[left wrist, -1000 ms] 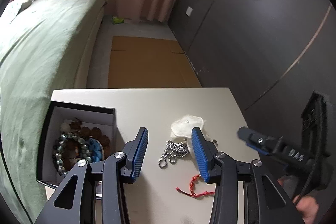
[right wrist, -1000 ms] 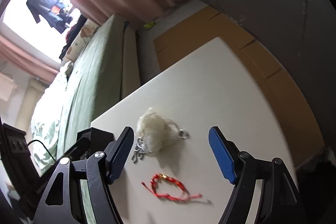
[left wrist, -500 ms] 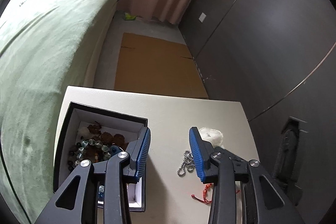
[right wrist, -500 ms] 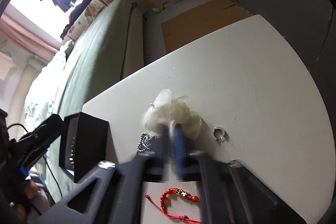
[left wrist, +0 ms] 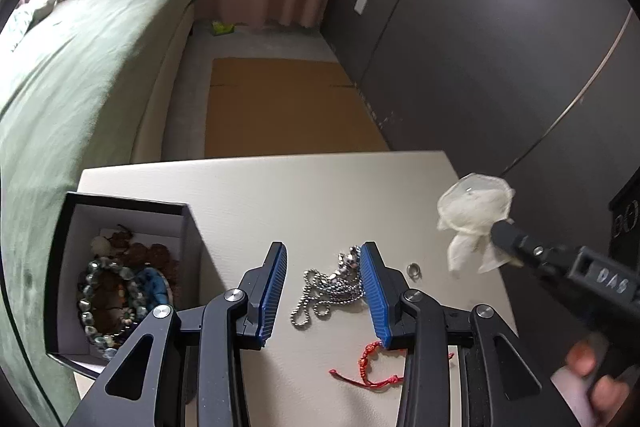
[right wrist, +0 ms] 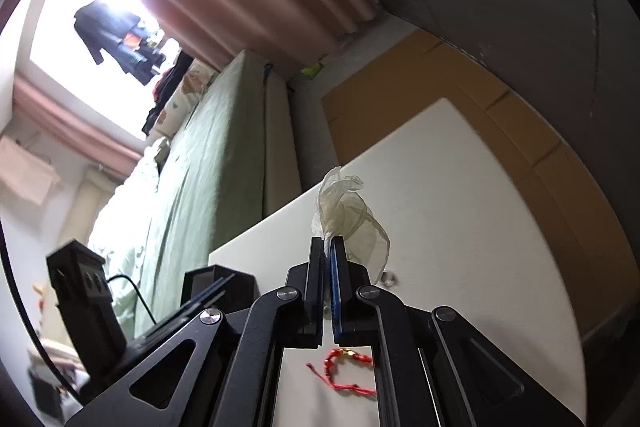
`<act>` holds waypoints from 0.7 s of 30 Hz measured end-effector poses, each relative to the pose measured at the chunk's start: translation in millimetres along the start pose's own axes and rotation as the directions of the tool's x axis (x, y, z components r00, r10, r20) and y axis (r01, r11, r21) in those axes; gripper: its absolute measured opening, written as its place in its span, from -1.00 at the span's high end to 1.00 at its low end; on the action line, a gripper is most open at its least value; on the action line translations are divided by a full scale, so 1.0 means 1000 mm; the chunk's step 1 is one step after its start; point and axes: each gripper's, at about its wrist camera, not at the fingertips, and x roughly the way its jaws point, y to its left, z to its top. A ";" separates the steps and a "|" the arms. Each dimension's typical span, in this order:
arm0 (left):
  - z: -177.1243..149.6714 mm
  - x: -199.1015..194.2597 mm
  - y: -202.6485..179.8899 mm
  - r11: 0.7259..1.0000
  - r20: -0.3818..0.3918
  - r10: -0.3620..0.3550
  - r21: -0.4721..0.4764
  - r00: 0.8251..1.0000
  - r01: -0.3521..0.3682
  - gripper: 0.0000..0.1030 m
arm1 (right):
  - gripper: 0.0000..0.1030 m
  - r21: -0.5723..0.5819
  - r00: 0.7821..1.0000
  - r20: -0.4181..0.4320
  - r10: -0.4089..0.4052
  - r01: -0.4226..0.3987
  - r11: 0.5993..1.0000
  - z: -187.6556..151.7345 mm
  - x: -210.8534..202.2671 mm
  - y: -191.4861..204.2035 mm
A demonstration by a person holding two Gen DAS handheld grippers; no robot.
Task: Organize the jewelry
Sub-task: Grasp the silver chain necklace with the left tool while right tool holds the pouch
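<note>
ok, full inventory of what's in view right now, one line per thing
table: 1, off-white, under everything
box: 1, black outside and white inside, open, table's left edge
bead bracelets: several, grey-green, brown, blue, inside the box
ball chain: 1, silver, heaped on the table between the left gripper's fingers
ring: 1, silver, on the table right of the chain
cord bracelet: 1, red, near table edge
sheer pouch: 1, whitish, lifted off the table
left gripper: black with blue pads, open, over the chain
right gripper: black, shut on the pouch
hand: 1, lower right
</note>
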 end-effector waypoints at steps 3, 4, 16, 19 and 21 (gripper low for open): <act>0.004 0.011 -0.012 0.999 -0.036 0.023 0.039 0.999 -0.022 0.22 | 0.91 0.058 1.000 0.010 0.013 -0.014 0.998 0.006 -0.010 -0.012; 0.005 0.016 -0.016 0.999 -0.040 0.030 0.047 0.999 -0.028 0.19 | 0.91 0.066 1.000 0.012 0.016 -0.017 0.998 0.007 -0.011 -0.014; -0.008 0.077 -0.036 0.977 -0.188 0.196 0.123 0.962 -0.175 -0.20 | 0.91 0.109 1.000 0.018 0.026 -0.028 0.994 0.013 -0.031 -0.028; -0.011 0.082 -0.039 0.972 -0.183 0.215 0.132 0.959 -0.193 -0.20 | 0.91 0.119 0.999 0.024 0.030 -0.032 0.992 0.015 -0.033 -0.030; -0.013 0.082 -0.040 0.970 -0.166 0.226 0.134 0.960 -0.205 -0.20 | 0.91 0.125 0.999 0.025 0.027 -0.029 0.992 0.014 -0.035 -0.033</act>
